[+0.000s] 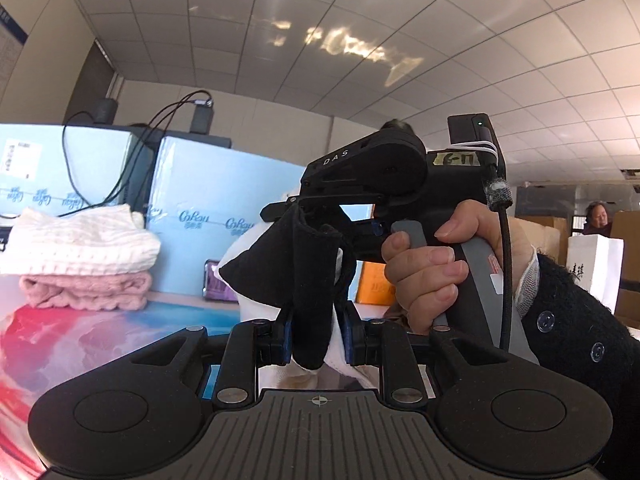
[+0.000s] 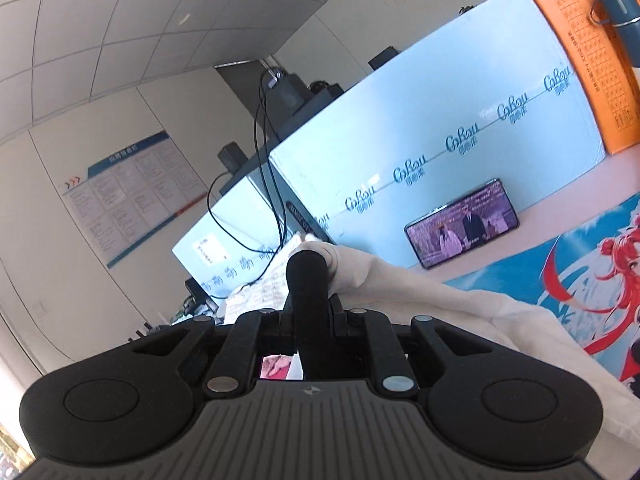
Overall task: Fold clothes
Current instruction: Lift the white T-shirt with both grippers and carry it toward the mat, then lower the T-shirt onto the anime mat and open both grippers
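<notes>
Both claws pinching one garment, black trim & white cloth: L claw, R claw. Cloth trails right of the R claw onto the mat.

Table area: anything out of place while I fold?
Yes. A phone leans against the blue box with a video playing, beside the folding mat. Otherwise nothing stands out: both grippers are shut on the white garment, and the folded stack sits neatly.
</notes>
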Available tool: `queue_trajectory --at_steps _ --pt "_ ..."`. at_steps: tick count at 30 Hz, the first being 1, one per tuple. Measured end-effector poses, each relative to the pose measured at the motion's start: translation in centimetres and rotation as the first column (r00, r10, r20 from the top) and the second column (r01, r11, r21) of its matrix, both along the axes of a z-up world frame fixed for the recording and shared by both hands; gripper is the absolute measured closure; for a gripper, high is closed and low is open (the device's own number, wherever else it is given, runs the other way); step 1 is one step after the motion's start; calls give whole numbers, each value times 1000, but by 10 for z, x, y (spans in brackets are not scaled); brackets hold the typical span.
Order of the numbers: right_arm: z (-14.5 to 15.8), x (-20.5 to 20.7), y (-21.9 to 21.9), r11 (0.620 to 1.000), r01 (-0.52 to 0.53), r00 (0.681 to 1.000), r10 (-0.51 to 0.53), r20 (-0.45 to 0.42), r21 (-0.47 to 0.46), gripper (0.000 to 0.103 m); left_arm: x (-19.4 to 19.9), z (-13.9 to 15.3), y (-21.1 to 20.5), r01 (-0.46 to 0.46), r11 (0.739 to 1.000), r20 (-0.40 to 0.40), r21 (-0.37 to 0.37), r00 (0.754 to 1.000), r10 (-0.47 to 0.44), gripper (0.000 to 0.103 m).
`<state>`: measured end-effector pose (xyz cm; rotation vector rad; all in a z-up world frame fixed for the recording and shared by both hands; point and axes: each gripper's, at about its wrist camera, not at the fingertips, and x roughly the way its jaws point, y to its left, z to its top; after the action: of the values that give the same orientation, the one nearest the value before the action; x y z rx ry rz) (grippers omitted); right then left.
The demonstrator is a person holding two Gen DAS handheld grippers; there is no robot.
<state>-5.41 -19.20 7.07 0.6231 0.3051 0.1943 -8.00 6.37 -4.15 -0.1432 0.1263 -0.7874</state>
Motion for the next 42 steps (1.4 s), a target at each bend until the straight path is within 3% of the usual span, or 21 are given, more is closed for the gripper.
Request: queue_trajectory --at_steps 4,5,6,8,12,14,18,23,26,29,32,35,37,40,42 --pt "-24 9 30 999 -46 996 44 -74 -21 85 6 -13 24 -57 997 -66 45 996 60 81" --pt "-29 10 35 998 -53 995 50 -88 -27 71 7 -16 30 -70 996 -82 56 994 75 81" --pt "-32 10 37 998 -62 994 59 -95 -29 42 8 -19 36 -84 994 -98 68 991 90 79" --pt "-34 4 34 996 -82 994 79 -80 -24 29 11 -26 48 -109 990 -128 93 984 121 72" --pt "-28 -22 17 994 -76 997 74 -21 -82 21 17 -25 69 -185 976 -76 113 978 194 29" --pt "-22 -40 4 991 -42 999 45 18 -127 17 21 -17 80 -213 971 -28 111 976 217 18" --pt "-15 -74 -28 969 95 995 -90 34 -230 17 41 5 92 -240 963 52 125 971 235 13" --pt "-23 -97 -41 952 122 991 -132 -16 -281 17 89 27 84 -193 967 92 165 979 179 10" --pt "-28 -109 -45 943 121 989 -142 -46 -311 17 133 32 75 -150 973 26 177 989 148 10" --pt "-35 -102 -23 948 -2 994 -34 -105 -320 17 180 27 59 -33 971 -104 238 993 59 10" --pt "-43 -88 -2 933 -61 990 12 -139 -355 17 203 19 47 12 959 -169 282 985 37 10" --pt "-48 -78 -4 914 26 980 -102 -168 -405 17 211 11 43 -65 937 -183 342 974 135 10" --pt "-51 -78 -23 914 120 961 -205 -188 -388 17 209 10 47 -65 937 -167 344 977 129 10" --pt "-58 -81 -50 893 236 913 -338 -226 -383 19 200 14 45 3 929 -113 370 993 42 10" --pt "-64 -82 -60 878 266 887 -384 -257 -398 20 192 15 37 82 901 -67 427 996 -59 10"
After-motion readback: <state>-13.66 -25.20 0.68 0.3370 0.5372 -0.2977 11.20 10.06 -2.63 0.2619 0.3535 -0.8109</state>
